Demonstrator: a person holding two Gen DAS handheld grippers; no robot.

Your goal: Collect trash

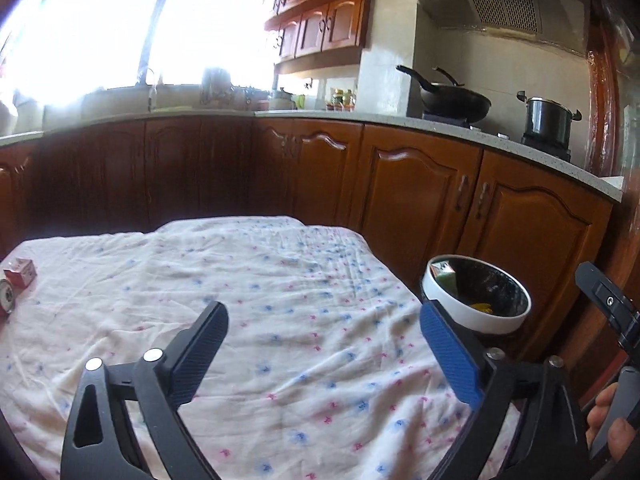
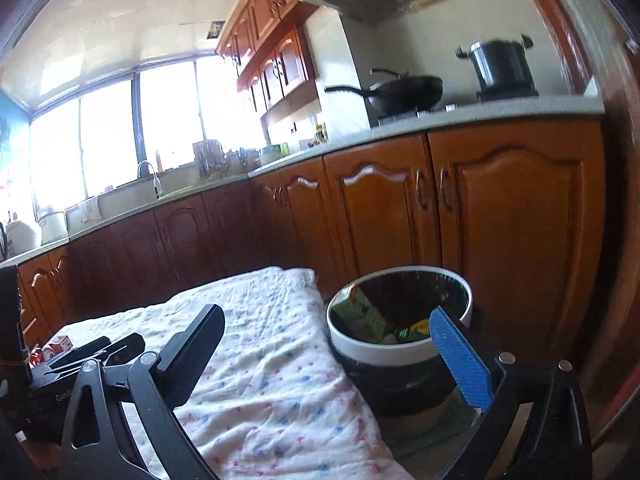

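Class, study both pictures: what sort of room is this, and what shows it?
Most likely a home kitchen: a wok and pot on the hob, wooden cabinets, a sink tap beneath the window.

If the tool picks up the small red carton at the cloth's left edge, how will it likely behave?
The red carton looks like thin printed cardboard, so it is probably light and may crush under a hard squeeze. Its flat sides suggest it will slide, not roll. The cloth beneath it is wrinkled, so a push could drag folds along.

open left gripper (image 1: 324, 344), floral cloth (image 1: 280, 300), bin (image 1: 476, 300)
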